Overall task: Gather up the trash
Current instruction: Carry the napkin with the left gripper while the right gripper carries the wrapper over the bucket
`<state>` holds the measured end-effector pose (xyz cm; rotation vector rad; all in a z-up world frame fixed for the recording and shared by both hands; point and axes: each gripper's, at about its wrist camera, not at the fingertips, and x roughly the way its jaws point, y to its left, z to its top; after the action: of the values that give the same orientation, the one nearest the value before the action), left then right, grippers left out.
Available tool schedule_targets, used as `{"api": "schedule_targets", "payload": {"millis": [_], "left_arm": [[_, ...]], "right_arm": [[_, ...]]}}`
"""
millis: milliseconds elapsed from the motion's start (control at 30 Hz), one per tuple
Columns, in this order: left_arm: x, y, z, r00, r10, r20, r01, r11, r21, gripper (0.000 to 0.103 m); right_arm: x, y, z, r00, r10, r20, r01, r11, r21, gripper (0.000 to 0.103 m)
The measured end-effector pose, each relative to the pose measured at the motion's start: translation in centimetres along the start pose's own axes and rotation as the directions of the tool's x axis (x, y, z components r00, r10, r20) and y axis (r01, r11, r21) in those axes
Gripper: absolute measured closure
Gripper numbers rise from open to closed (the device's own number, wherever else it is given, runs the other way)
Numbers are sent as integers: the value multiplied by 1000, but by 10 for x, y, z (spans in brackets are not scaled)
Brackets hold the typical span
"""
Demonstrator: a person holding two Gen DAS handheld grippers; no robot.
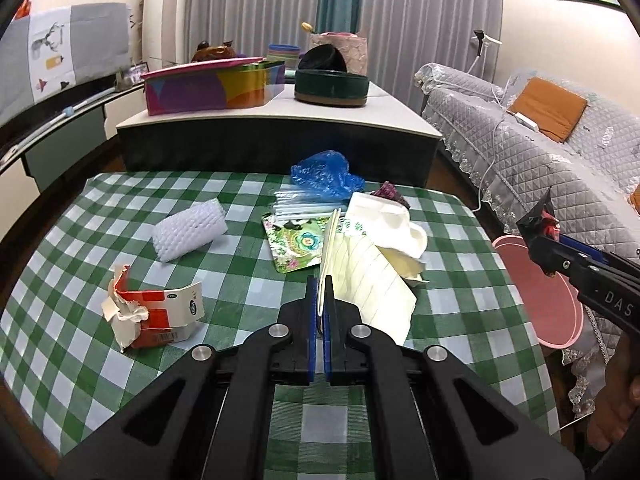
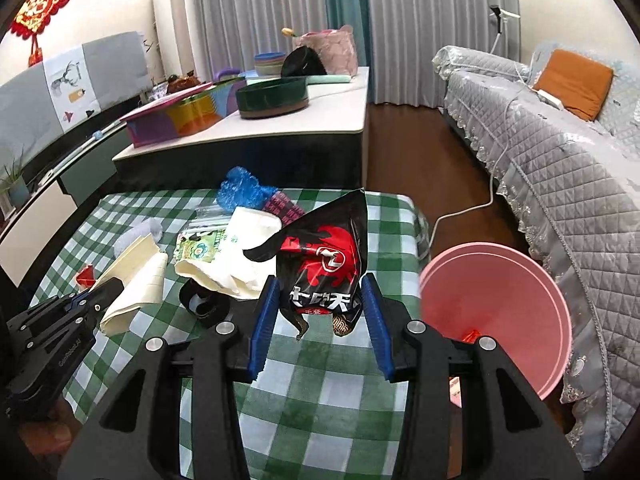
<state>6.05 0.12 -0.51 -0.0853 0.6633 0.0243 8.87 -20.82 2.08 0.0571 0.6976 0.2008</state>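
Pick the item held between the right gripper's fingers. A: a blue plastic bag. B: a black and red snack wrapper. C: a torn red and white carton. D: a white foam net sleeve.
B: in the right wrist view, the black and red snack wrapper stands between the right gripper's blue fingers, beside the pink bin; the blue plastic bag lies far back on the table.

Black-red snack wrapper (image 2: 324,264) upright beside pink bin (image 2: 500,312)
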Motion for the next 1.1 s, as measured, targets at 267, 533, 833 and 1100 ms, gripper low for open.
{"api": "schedule_targets", "payload": {"millis": [267, 533, 833, 1100], "left_arm": [[-8, -16, 2, 999, -25, 22, 25, 1000, 17, 101], [-8, -33, 3, 999, -36, 31, 34, 998, 43, 101], [-6, -61, 2, 998, -61, 27, 59, 994, 90, 101], [-3, -84, 2, 995, -98, -6, 98, 990, 100, 101]], "right_arm": [[-14, -19, -1, 999, -30, 23, 30, 999, 32, 61], [-32, -39, 4, 996, -63, 66, 59, 997, 57, 61], [-44, -67, 5, 992, -95, 86, 86, 990, 108, 61], [-54, -88, 10, 985, -134, 105, 118, 982, 148, 61]]}}
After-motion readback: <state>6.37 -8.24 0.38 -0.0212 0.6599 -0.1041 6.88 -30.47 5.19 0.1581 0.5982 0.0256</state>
